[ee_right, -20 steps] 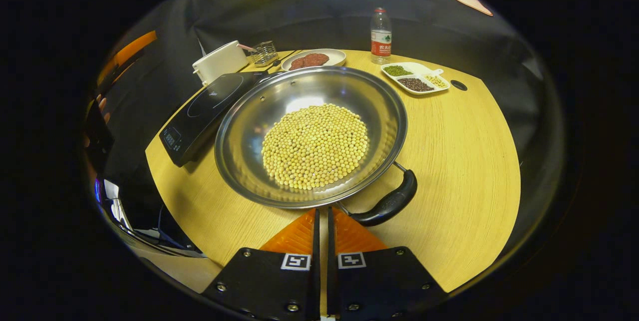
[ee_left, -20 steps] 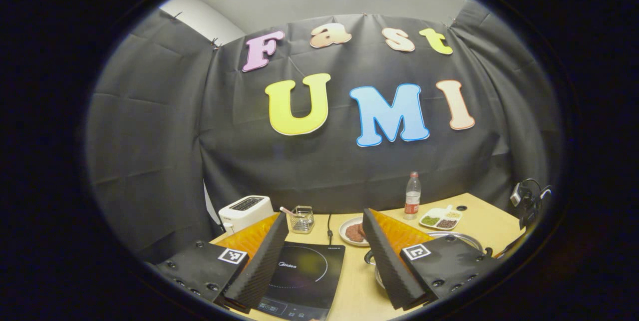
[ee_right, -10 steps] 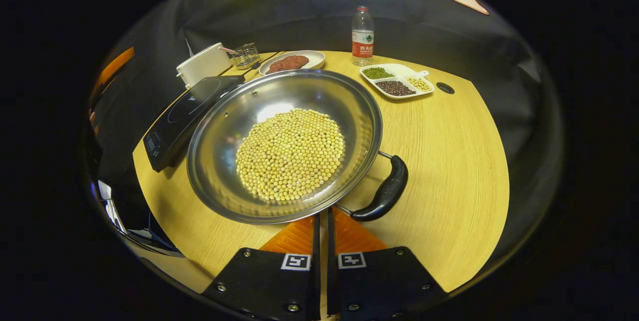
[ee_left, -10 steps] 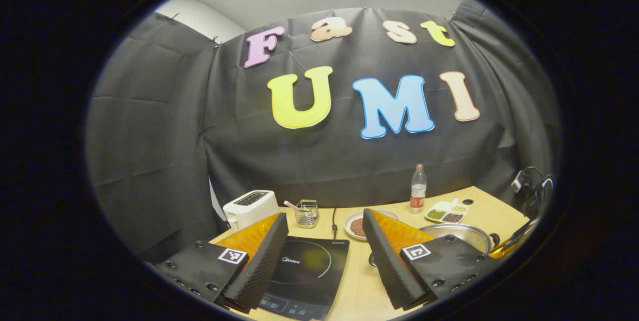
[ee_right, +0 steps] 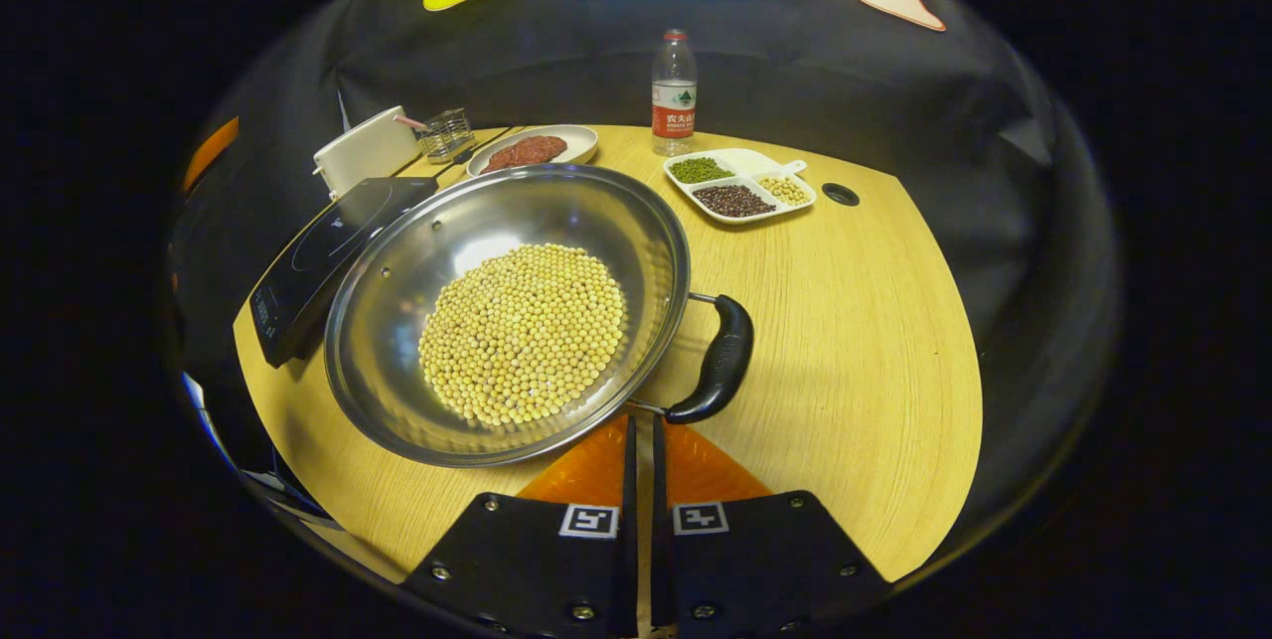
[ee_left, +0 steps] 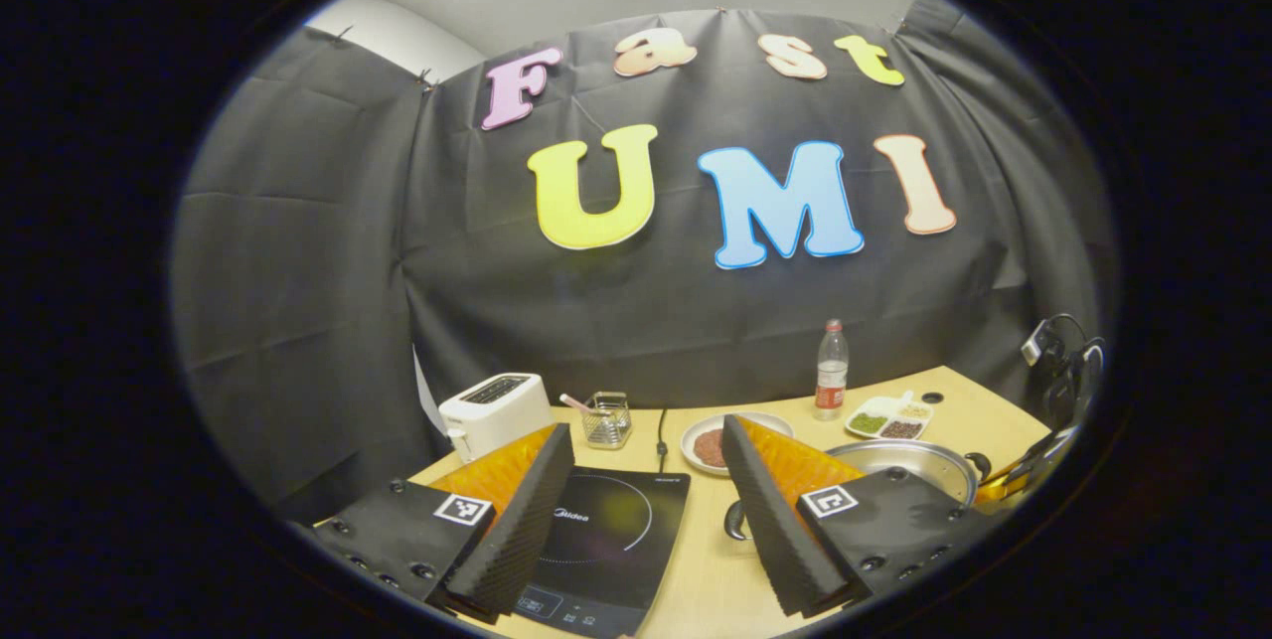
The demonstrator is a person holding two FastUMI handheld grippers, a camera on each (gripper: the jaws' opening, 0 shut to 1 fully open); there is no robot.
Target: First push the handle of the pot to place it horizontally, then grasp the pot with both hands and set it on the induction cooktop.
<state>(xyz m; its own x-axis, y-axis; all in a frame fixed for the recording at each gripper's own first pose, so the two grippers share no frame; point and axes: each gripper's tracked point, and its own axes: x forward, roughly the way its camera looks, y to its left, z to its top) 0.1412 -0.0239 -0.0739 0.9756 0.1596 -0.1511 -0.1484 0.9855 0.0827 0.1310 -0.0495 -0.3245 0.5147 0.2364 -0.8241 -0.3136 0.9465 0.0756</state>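
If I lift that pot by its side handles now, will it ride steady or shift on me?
The pot is wide, shallow steel, so probably rigid but slick at the rim. The loose soybeans would likely slide if it tilts, shifting the weight. The black handle looks rounded, so it may twist in a pinch.

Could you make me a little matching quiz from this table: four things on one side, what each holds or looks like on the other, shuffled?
Things:
1. pot
2. round plate
3. divided dish
4. bottle

Descriptions:
A. three small heaps: green, dark and pale
B. a flat layer of yellow beans
C. stands upright near the cloth wall
D. something reddish-brown

Pairs: 1-B, 2-D, 3-A, 4-C
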